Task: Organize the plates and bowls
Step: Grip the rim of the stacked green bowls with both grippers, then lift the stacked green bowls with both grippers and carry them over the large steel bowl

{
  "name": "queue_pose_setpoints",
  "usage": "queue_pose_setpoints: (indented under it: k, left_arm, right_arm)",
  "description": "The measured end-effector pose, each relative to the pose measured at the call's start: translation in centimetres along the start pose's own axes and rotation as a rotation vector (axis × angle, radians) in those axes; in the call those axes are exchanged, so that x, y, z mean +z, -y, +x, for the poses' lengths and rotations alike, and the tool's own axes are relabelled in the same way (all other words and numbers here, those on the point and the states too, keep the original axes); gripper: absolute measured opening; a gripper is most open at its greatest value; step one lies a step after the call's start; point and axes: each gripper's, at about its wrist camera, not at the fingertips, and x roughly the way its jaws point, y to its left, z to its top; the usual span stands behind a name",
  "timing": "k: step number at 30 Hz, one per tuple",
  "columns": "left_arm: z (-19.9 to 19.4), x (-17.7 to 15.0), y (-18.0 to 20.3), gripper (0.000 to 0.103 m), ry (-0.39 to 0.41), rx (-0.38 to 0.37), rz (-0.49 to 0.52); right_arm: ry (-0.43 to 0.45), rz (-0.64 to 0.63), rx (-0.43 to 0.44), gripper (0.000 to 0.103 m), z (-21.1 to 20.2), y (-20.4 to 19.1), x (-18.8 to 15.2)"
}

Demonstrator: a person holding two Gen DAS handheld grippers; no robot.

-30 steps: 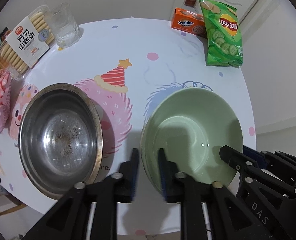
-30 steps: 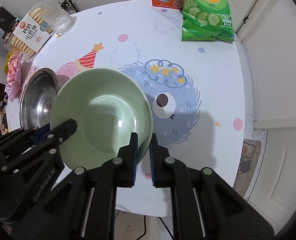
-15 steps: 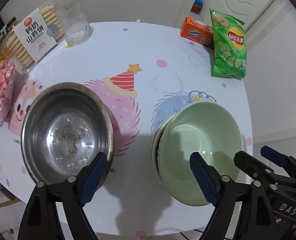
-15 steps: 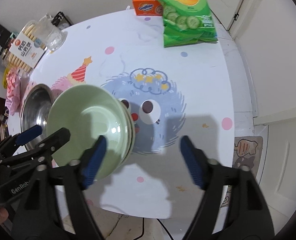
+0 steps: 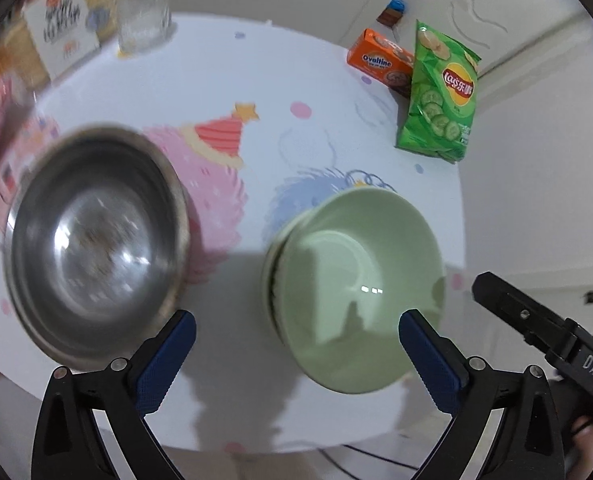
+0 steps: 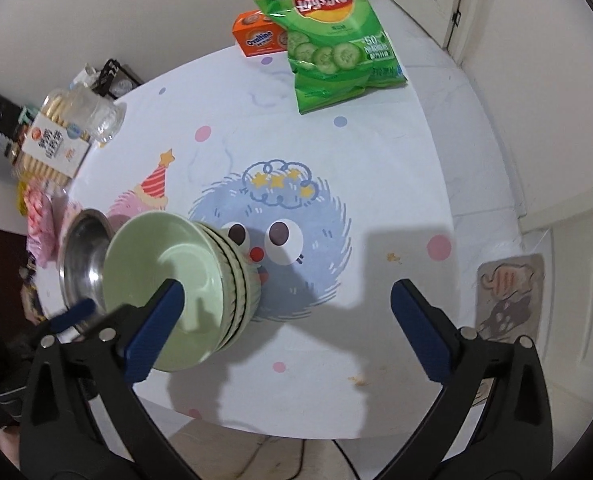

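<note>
Round white table (image 5: 216, 80) with cartoon monsters printed on it, filling most of both views. On its left part, a steel bowl (image 5: 92, 240) — blurred in the left wrist view, upright, rim just beside the green stack in the right wrist view. Right of it, a stack of green bowls (image 6: 200, 292) nested one in another, standing on the blue monster print, touched by neither claw. At the far right edge, a green Lay's chip bag (image 6: 328, 36) lying flat, with an orange Ovaltine box (image 6: 258, 38) just beside it on the left. At the far left, a biscuit pack (image 6: 52, 148), a clear glass (image 5: 142, 12) and a pink packet (image 6: 36, 216).

Left gripper (image 5: 296, 344) spread wide, nothing between the blue pads, near edge of the green stack lying between and just beyond them. Right gripper (image 6: 286, 320) likewise wide apart and empty — stack off to the left, partly behind the left pad.
</note>
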Motion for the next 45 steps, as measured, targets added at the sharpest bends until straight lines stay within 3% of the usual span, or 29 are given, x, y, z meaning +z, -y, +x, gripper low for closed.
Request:
queue_pose_setpoints:
  k: [5,9,23,25,27,29,31,33,38,45]
  left_arm:
    - [1.2,-0.2,-1.0,0.103,-0.045,-0.060,-0.105]
    - [2.4,-0.6,-1.9,0.103,-0.076,-0.061,-0.171]
    - [4.6,-0.4,-2.5,0.102,-0.081,-0.031,-0.179]
    - [4.9,-0.3,-2.7,0.101,-0.092,-0.042,-0.191]
    - [5.1,-0.2,-2.8,0.099,-0.096,-0.047,-0.193]
    - [5.1,-0.1,-2.8,0.090,-0.094,-0.051,-0.186]
    - [5.2,0.1,-2.6,0.074,-0.095,-0.052,-0.178]
    - [5.6,0.4,-2.4,0.065,-0.107,-0.057,-0.170]
    - [5.4,1.1,-1.4,0.051,-0.088,-0.073,-0.130]
    - [5.3,1.5,-2.0,0.047,-0.090,-0.110,-0.167]
  right_arm:
    - [-0.032,0.050,0.046,0.103,0.5,0.4,-0.1]
    - [-0.061,0.091,0.065,0.103,1.8,0.6,-0.2]
    - [-0.121,0.101,0.084,0.102,5.2,-0.6,0.5]
    - [-0.132,0.103,0.092,0.098,5.6,-0.6,0.6]
    - [-0.141,0.097,0.084,0.082,5.9,-0.7,0.6]
    - [-0.154,0.093,0.078,0.071,6.3,-0.7,0.7]
    - [-0.170,0.096,0.088,0.062,6.6,-0.7,0.6]
    - [-0.189,0.108,0.109,0.043,7.0,-0.6,0.4]
    - [-0.195,0.083,0.140,0.023,7.3,-1.2,0.2]
    - [-0.186,0.043,0.099,0.022,7.2,-1.9,0.1]
